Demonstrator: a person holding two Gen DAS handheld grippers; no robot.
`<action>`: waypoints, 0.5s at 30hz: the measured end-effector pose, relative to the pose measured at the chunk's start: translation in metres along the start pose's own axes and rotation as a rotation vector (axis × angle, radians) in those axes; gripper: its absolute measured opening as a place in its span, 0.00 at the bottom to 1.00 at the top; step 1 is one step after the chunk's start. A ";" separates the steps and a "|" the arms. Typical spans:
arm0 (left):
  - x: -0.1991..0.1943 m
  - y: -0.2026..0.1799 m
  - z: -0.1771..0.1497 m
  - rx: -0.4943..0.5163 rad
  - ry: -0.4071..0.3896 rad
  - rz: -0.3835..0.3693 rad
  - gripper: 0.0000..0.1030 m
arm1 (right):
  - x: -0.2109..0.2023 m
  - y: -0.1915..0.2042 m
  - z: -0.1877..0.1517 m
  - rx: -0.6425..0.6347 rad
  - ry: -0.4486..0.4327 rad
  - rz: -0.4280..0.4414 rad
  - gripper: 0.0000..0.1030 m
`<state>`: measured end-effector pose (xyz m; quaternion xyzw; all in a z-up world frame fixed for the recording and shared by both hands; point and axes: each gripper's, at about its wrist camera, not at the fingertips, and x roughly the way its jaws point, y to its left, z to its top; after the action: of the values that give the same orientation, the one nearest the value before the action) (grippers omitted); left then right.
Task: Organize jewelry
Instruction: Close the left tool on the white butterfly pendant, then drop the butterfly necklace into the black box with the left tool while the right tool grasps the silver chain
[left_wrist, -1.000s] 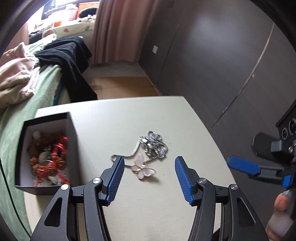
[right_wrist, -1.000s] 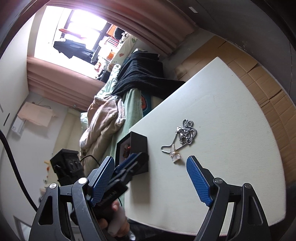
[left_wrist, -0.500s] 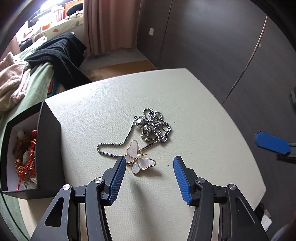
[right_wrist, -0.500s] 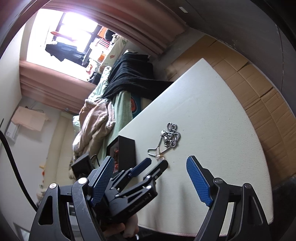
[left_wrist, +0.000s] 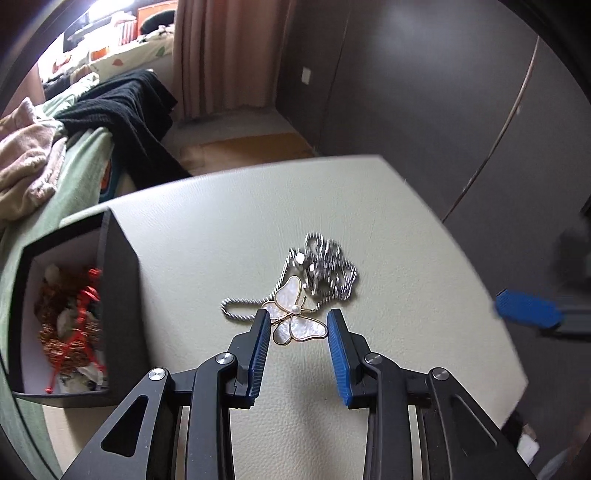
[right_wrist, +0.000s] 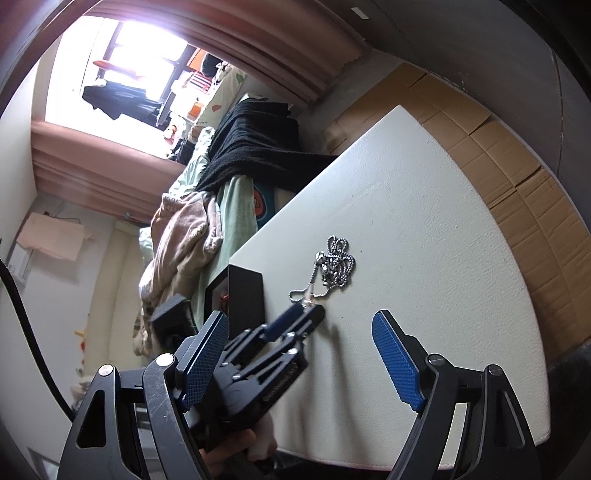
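Both grippers gape, gripping nothing: left gripper (left_wrist: 297, 321) straddles the butterfly pendant (left_wrist: 295, 314) mid-table (left_wrist: 207, 236); right gripper (right_wrist: 299, 345) hovers apart.

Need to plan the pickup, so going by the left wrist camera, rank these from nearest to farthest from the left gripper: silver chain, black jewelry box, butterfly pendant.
1. Butterfly pendant, between the left gripper's open jaws.
2. Silver chain, piled just beyond the pendant.
3. Black jewelry box, off to the left at the table edge.

Blurred right tool (left_wrist: 526, 314), half out of frame
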<state>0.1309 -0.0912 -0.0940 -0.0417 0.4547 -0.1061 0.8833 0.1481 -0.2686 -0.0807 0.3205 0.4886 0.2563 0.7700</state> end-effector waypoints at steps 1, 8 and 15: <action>-0.007 0.004 0.002 -0.014 -0.014 -0.007 0.32 | 0.002 0.000 0.000 -0.001 0.002 -0.002 0.78; -0.042 0.028 0.011 -0.088 -0.090 -0.022 0.32 | 0.020 0.005 -0.001 -0.026 0.018 -0.043 0.78; -0.068 0.058 0.016 -0.168 -0.153 -0.019 0.32 | 0.037 0.017 0.001 -0.091 -0.007 -0.098 0.73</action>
<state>0.1145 -0.0200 -0.0404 -0.1279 0.3929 -0.0723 0.9078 0.1622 -0.2311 -0.0893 0.2618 0.4888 0.2390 0.7971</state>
